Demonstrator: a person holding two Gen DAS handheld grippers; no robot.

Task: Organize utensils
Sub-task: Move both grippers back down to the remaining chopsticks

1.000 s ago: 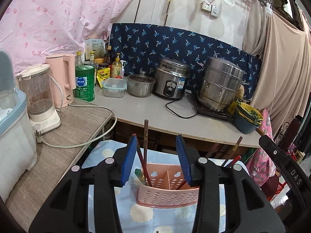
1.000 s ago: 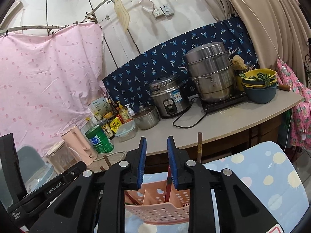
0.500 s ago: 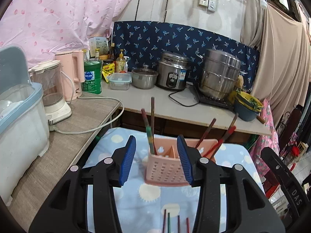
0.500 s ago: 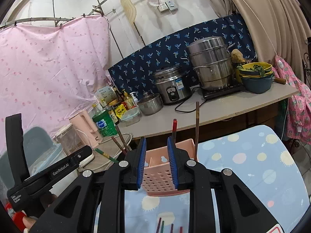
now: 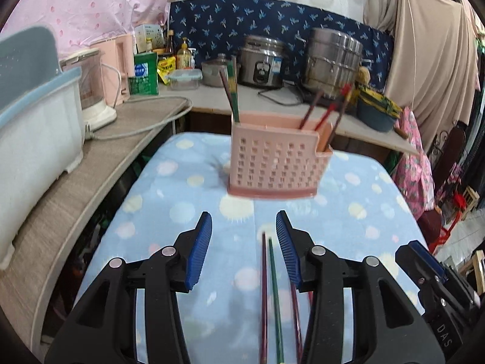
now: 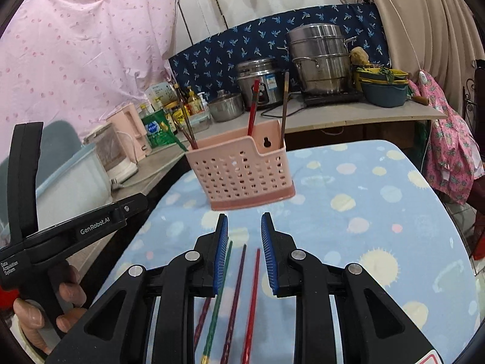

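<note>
A pink perforated utensil holder [image 5: 274, 159] [image 6: 242, 176] stands on the blue dotted cloth [image 5: 169, 200] [image 6: 363, 200], with several chopsticks upright in it. Loose chopsticks lie on the cloth in front: a dark red one [image 5: 264, 288] and a green one [image 5: 274, 297] in the left wrist view; green [image 6: 218, 297], purple [image 6: 236, 294] and red [image 6: 253, 300] in the right wrist view. My left gripper [image 5: 244, 242] is open and empty above them. My right gripper [image 6: 242, 242] is open and empty, over the loose chopsticks.
A wooden side counter at the left holds a white and blue bin [image 5: 33, 127] and a blender [image 5: 91, 91]. The back counter carries a rice cooker [image 5: 262, 62], a steel pot [image 5: 333, 57], bowls [image 5: 376, 109] and bottles. The left gripper's handle [image 6: 72, 230] shows in the right wrist view.
Both grippers have pulled back and tilted down from the holder. The holder now stands farther away and the loose chopsticks on the cloth have come into view.
</note>
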